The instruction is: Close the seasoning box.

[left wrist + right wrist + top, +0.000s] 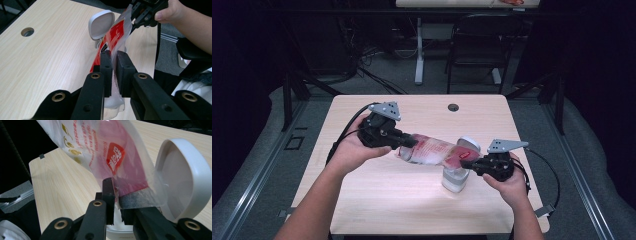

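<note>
Holding a clear plastic bag printed in red and white point(432, 150) stretched between both tongs, I have it hanging in the air over the pale wooden table point(377, 200). My landmark is the clear container with a hinged white lid point(456, 177), which stands near the table's right front part with its lid tipped open.

The left gripper point(408, 142) is clenched on one end of the bag; in the left gripper view its two black pads point(107, 67) press the thin film flat between them, with white crumpled plastic bulging out below. That end sits well to the left of the container and above the tabletop.

The right gripper point(466, 163) is clenched on the bag's other end, the red-printed one. In the right gripper view the bag's edge point(130, 195) is pinched between the jaws just beside the round white lid point(185, 177), which stands up to one side of the bag. From the high view this end hangs right over the container's mouth, the lid rising behind it.

The bag slopes slightly down from the left gripper toward the container, and no part of it rests on the table.
</note>
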Motion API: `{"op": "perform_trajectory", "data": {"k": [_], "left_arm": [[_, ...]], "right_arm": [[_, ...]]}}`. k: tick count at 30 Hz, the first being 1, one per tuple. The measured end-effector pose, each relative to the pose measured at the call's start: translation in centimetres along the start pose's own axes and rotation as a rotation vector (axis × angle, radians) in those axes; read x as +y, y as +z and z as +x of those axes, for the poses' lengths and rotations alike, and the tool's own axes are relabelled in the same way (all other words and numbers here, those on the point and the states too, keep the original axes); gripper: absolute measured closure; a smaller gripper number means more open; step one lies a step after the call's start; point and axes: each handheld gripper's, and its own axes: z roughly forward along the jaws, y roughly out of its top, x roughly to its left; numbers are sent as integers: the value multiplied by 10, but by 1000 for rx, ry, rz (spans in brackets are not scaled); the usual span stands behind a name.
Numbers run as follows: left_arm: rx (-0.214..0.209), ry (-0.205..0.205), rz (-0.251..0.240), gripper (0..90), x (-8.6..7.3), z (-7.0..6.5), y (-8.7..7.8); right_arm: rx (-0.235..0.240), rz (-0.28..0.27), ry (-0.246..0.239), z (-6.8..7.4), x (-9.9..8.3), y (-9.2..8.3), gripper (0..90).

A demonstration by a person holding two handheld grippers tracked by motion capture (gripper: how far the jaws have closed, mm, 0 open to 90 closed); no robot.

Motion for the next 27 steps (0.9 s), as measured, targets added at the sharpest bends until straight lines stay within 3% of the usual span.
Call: {"op": "perform_trajectory", "data": {"k": [27], "left_arm": [[-20, 6, -11, 853, 5, -2, 4]], "right_arm": [[-14, -22, 16, -2, 0, -7, 841]]}}
